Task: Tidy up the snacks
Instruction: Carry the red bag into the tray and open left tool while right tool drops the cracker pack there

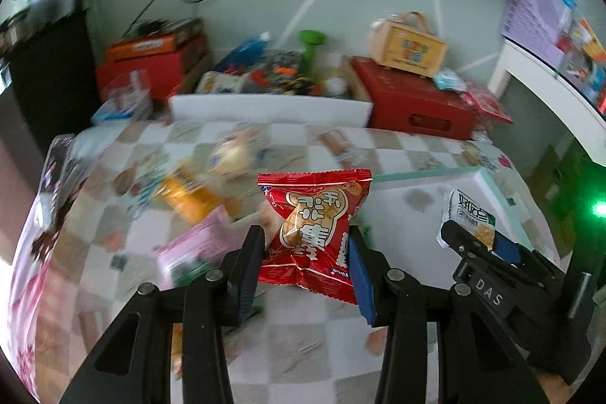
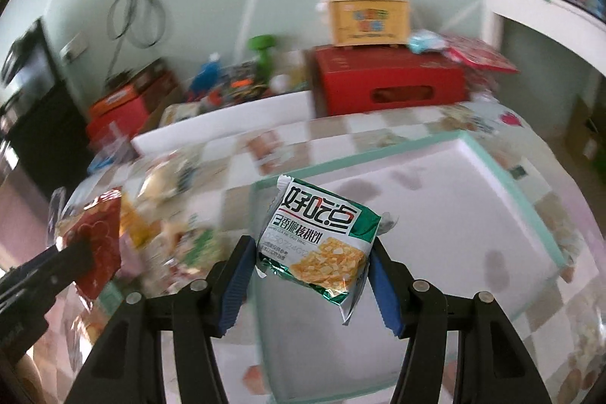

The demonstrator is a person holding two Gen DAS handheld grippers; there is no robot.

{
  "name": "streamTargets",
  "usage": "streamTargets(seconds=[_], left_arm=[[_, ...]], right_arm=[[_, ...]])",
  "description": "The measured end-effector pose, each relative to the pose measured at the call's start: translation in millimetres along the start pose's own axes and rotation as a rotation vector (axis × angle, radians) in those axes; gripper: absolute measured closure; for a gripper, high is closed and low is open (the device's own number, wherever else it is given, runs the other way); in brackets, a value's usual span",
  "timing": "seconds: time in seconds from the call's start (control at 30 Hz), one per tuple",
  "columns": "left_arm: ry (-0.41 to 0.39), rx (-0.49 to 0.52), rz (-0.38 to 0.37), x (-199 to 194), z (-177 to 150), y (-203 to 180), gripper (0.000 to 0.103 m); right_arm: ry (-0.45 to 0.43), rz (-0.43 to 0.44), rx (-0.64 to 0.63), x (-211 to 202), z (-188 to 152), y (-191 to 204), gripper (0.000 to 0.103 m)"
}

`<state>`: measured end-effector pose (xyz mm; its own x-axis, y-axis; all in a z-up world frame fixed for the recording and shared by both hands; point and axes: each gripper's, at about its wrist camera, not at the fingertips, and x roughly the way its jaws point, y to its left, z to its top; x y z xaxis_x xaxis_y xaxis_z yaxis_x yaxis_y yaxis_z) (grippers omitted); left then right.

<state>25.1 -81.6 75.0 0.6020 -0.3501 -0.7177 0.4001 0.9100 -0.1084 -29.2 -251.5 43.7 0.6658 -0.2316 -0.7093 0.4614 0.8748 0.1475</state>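
My left gripper is shut on a red snack packet and holds it above the checked tablecloth. My right gripper is shut on a green-and-white biscuit packet, held over the near left corner of a white tray with a mint rim. The right gripper also shows at the right of the left wrist view, with its packet over the tray. The left gripper and red packet show at the left of the right wrist view. Several loose snack packets lie blurred on the cloth to the left.
A white box full of mixed items stands at the table's back. A red box with a small yellow case on top is at the back right. More red boxes are at the back left. A white shelf stands at the right.
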Motion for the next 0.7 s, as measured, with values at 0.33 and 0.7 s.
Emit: streamTargets(seconds=[0.33, 0.7], left_arm=[[0.044, 0.152, -0.078, 46.0, 6.2, -76.2, 0.058], [0.121, 0.195, -0.103, 100.0, 0.7, -111.4, 0.058]], right_arm=[[-0.006, -0.203, 0.144, 13.0, 10.5, -81.0, 0.041], [0.048, -0.29, 0.271, 41.7, 8.1, -132.9, 0.04]])
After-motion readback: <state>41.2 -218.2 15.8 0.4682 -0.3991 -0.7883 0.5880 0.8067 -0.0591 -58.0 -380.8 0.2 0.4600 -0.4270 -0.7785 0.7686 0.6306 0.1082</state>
